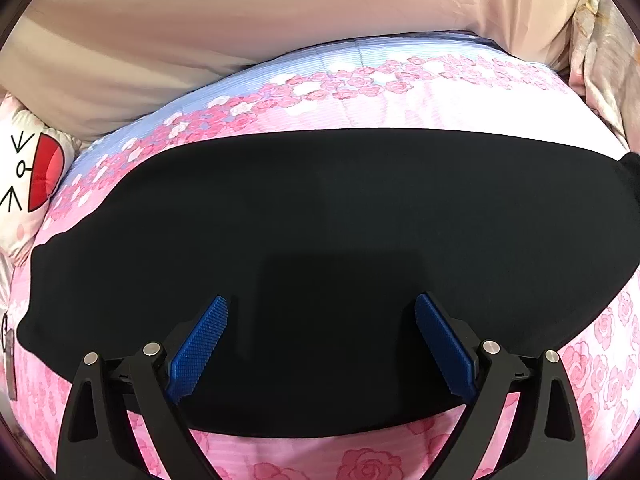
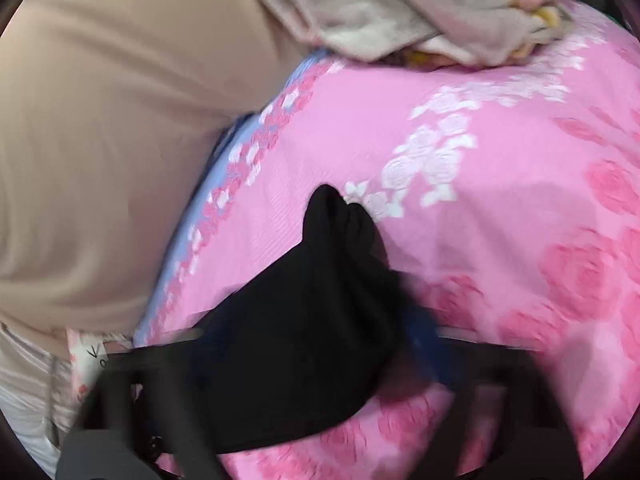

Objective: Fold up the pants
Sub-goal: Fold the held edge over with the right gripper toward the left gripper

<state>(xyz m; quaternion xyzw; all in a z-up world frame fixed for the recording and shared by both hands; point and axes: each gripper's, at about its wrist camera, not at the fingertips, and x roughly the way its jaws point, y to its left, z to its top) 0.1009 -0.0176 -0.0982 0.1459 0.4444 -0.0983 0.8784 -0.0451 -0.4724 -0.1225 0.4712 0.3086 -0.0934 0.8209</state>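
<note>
The black pants (image 1: pixel 320 208) lie flat in a wide band across a pink rose-print bedspread (image 1: pixel 360 92). My left gripper (image 1: pixel 322 308) hovers over their near part, open, its blue pads (image 1: pixel 200 344) wide apart with nothing between them. The right wrist view is blurred by motion. There a corner of the pants (image 2: pixel 312 280) is bunched up into a peak between the fingers of my right gripper (image 2: pixel 320 320), which is shut on the cloth. One blue pad (image 2: pixel 424 344) shows as a smear at the right; the other is hidden behind the fabric.
A large beige cushion or quilt (image 1: pixel 200 40) borders the far side of the bedspread. A white pillow with a cartoon face (image 1: pixel 28 176) sits at the left edge. A crumpled greyish blanket (image 2: pixel 400 8) lies at the far end of the bed.
</note>
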